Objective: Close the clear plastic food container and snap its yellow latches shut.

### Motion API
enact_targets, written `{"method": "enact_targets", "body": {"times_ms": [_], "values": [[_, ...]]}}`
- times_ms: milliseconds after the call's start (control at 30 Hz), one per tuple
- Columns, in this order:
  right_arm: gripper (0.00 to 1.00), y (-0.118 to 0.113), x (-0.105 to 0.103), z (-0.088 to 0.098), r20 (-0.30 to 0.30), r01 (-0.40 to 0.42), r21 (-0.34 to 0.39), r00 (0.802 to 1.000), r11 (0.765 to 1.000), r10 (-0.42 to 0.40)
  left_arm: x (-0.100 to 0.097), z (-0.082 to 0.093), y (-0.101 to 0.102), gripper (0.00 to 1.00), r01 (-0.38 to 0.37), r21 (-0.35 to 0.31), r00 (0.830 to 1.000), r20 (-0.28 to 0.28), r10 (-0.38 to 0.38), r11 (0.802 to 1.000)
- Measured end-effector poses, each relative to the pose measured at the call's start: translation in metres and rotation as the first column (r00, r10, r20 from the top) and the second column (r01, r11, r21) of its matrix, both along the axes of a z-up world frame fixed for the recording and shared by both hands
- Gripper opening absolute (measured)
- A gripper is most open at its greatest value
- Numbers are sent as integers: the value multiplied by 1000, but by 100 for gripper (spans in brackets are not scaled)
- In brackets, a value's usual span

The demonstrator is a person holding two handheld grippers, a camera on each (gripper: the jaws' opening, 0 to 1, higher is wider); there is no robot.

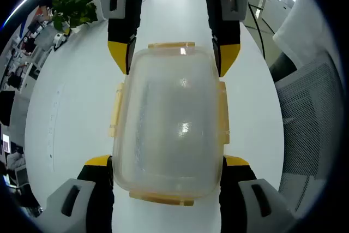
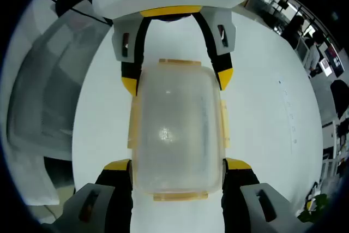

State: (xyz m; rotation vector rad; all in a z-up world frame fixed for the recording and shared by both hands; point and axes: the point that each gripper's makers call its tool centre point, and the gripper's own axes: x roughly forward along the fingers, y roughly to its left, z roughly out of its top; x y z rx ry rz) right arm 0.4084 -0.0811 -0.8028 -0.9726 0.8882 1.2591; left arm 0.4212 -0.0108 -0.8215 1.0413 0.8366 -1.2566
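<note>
Clear, faintly frosted plastic made up the food container [image 1: 169, 126], which sat on the white bench [image 1: 71, 113] with its lid on and lay directly between the two grippers — each one at an opposite end of it. In the left gripper view the left gripper [image 1: 166, 162] rose from the bottom, its yellow-tipped jaws set wide, one at each side of the container's near end and close against the walls; whether the pads pressed on the plastic I could not tell. The right gripper [image 1: 174, 58] came in from the top of that view, its jaws likewise spread to either side of the far end. The right gripper view gave the mirror of this: the right gripper [image 2: 177, 165] straddled the near end of the container [image 2: 175, 126], and the left gripper [image 2: 177, 80] straddled the far end. Four yellow latches showed round the lid — the near latch [image 1: 162, 198], the far latch [image 1: 171, 45], and the side latches [image 1: 115, 110] along the long edges, which looked to stand slightly out from the walls. A green plant [image 1: 76, 1] stood at the far edge of the bench, and a mesh-backed chair [image 1: 311, 124] stood beside it.
</note>
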Motion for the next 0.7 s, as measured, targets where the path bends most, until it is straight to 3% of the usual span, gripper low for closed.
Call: {"method": "enact_targets", "body": {"times_ms": [700], "values": [[66,11,-3,0,2,-1,-17,1000,1000,1,-5,1,10,80,-15,-18,1000,-3,15,1000]]}}
